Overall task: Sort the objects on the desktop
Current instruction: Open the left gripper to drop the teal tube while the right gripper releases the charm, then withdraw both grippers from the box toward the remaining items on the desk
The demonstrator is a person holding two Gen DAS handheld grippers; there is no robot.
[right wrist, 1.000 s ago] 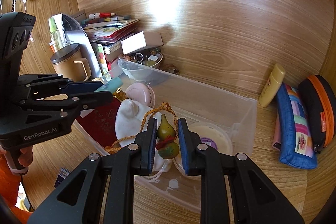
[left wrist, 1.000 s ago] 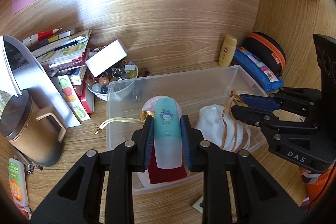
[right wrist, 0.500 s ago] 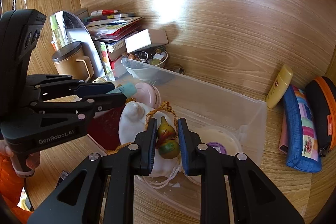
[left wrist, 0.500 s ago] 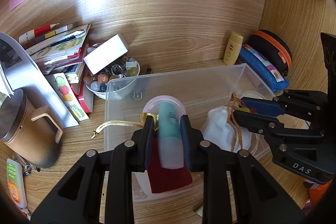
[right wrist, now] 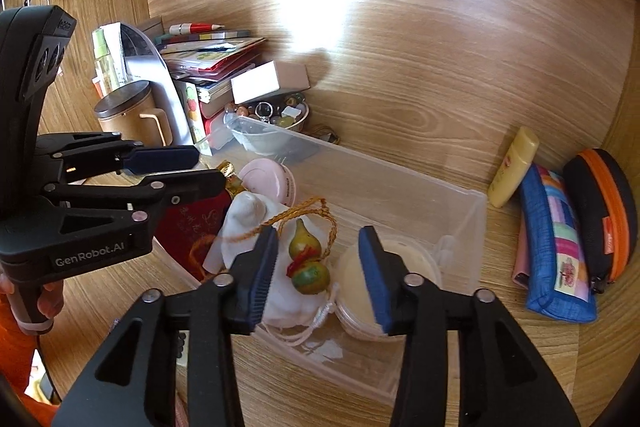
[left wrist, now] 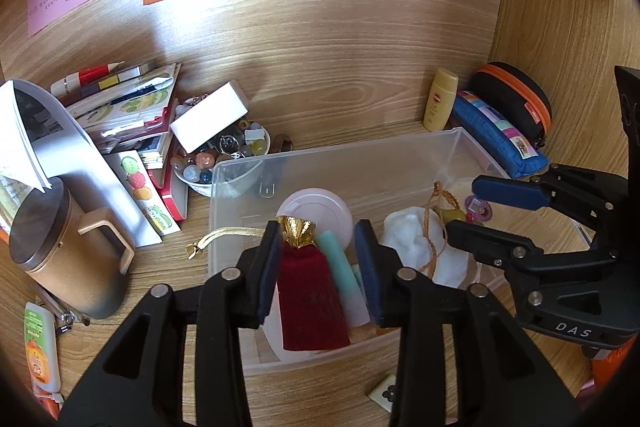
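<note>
Both of your grippers are over the clear bin (left wrist: 400, 159) and both are letting go, so this is the drop-off step of the sort. Your left gripper (left wrist: 318, 263) has its jaws opening to a narrow gap; the teal tube (left wrist: 340, 263) lies between them, leaning near the right pad, with no pad visibly pressing it, and the red pouch (left wrist: 308, 299) with the gold top sits beside it under the left pad. A pink round case (left wrist: 316, 203) is just ahead of those fingertips. Your right gripper (right wrist: 318, 267) is also opening, a bit wider; the small gourd charm (right wrist: 306, 259) sits between the pads, touching neither, resting on the white cloth bag (right wrist: 244, 223) inside the bin, and a round cream jar (right wrist: 404, 259) lies under the right pad. Both items look delivered, judging by how they lie. Next move likely calls for lifting both grippers straight up and back so the pads clear the tube and the gourd's orange cord without dragging them out. Then pick fresh targets: the yellow bottle (right wrist: 514, 167) and the blue pencil case (right wrist: 556, 243) lie outside the bin, well to the right of your right gripper; the brown mug (left wrist: 68, 247) and the book pile (left wrist: 128, 111) sit left of your left one.
</note>
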